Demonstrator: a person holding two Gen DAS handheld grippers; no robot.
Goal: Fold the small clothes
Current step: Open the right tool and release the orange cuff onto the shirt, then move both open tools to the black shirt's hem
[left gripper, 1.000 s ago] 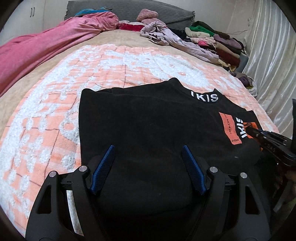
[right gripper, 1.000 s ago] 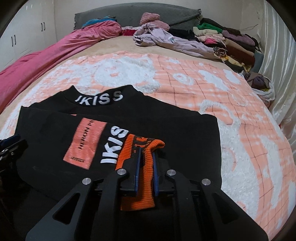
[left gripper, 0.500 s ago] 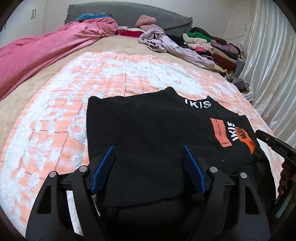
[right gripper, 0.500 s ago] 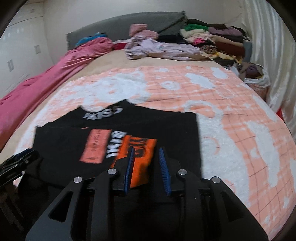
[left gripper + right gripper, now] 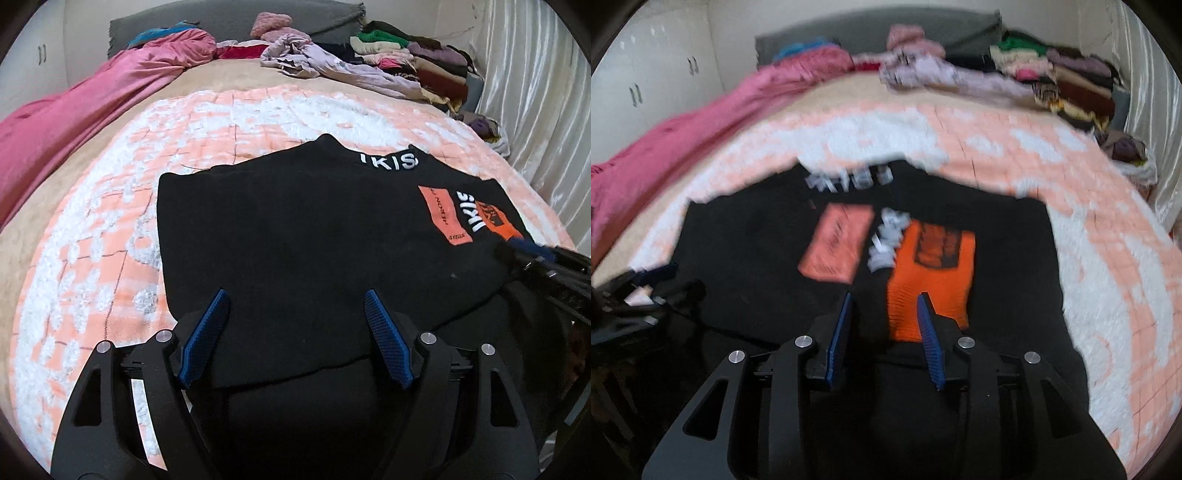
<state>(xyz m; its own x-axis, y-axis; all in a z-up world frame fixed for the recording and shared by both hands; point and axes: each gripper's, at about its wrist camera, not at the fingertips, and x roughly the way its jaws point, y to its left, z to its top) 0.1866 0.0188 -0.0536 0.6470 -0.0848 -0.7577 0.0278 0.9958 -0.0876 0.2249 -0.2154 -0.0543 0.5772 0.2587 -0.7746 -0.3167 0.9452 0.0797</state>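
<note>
A black sweatshirt [image 5: 295,229] with white lettering and orange patches lies flat on the bed, also in the blurred right wrist view [image 5: 757,251]. Its sleeve is folded across the front, with the orange cuff [image 5: 931,280] lying free. My left gripper [image 5: 295,317] is open and empty over the near hem. My right gripper [image 5: 884,317] is open and empty just short of the orange cuff; it also shows at the right edge of the left wrist view [image 5: 535,258].
The bed has an orange and white blanket [image 5: 110,229]. A pink cover [image 5: 74,110] lies along the left. A lilac garment [image 5: 332,66] and a stack of folded clothes [image 5: 417,62] sit at the back right. A white curtain [image 5: 546,92] hangs on the right.
My right gripper has let go of the orange cuff, opened and drawn back towards me. The cuff now lies flat on the sweatshirt. My left gripper stayed open and rose slightly.
</note>
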